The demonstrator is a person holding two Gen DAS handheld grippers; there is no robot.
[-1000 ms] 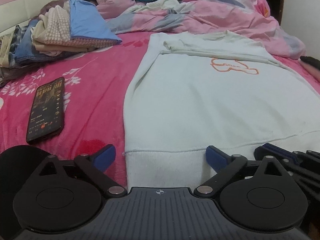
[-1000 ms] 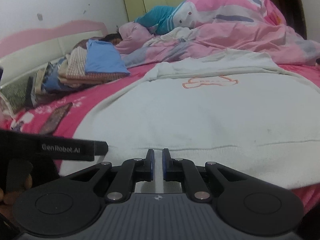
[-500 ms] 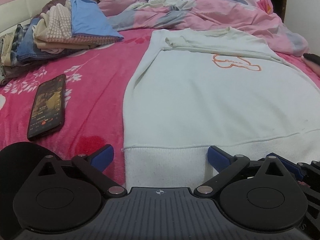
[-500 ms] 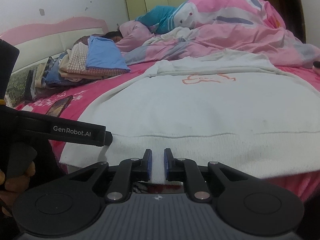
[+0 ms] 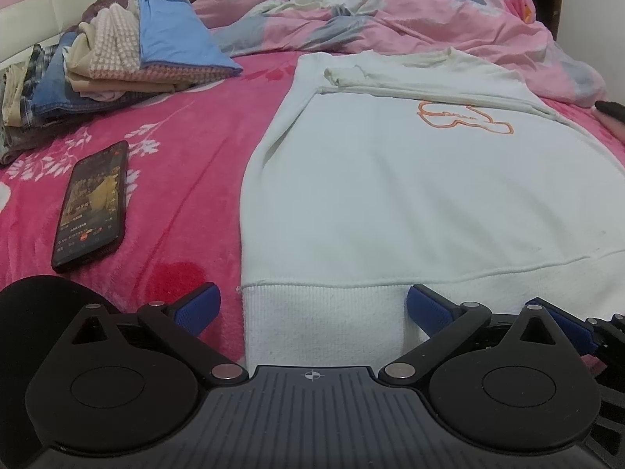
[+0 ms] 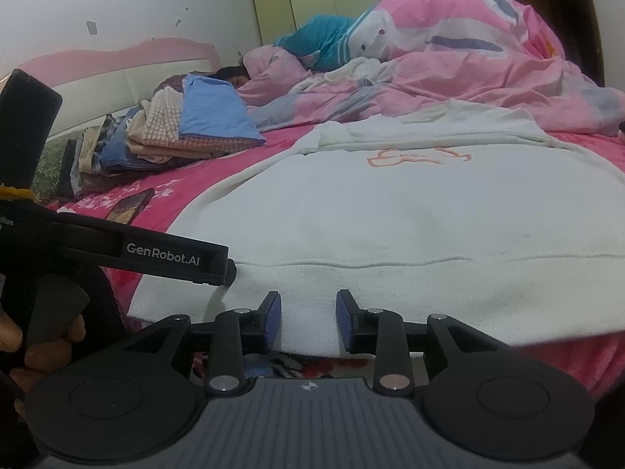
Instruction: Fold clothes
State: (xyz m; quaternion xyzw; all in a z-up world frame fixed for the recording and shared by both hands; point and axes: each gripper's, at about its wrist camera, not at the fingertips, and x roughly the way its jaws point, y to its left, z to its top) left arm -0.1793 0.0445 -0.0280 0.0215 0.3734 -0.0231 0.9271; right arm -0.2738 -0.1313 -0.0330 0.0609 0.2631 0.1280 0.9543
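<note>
Left wrist view shows us the white sweatshirt [image 5: 410, 179] spread flat on the pink bed cover [image 5: 187, 179], its ribbed hem nearest the camera and one sleeve folded across the chest above an orange outline print [image 5: 465, 117]. Our left gripper [image 5: 310, 308] has its jaws wide open, one blue pad over the bed cover just off the sweatshirt's left corner and the other over the hem, with nothing pressed between them. At the right edge of this view we see part of the right gripper [image 5: 566, 322] resting at the hem. A phone [image 5: 91, 203] with a lit screen lies on the bed cover to the left of the sweatshirt, well apart from it. Behind it sits a stack of folded clothes [image 5: 129, 66] topped by a blue piece, and a rumpled pink quilt [image 5: 410, 15] fills the far end of the bed. From the right wrist view we see the right gripper [image 6: 308, 318] with its jaws partly open; they have just been opening, and the hem of the sweatshirt [image 6: 390, 215] lies between the blue pads without being squeezed. To the left, a hand [image 6: 23, 348] holds the black handle of the left gripper, whose arm reaches the sweatshirt's corner.
</note>
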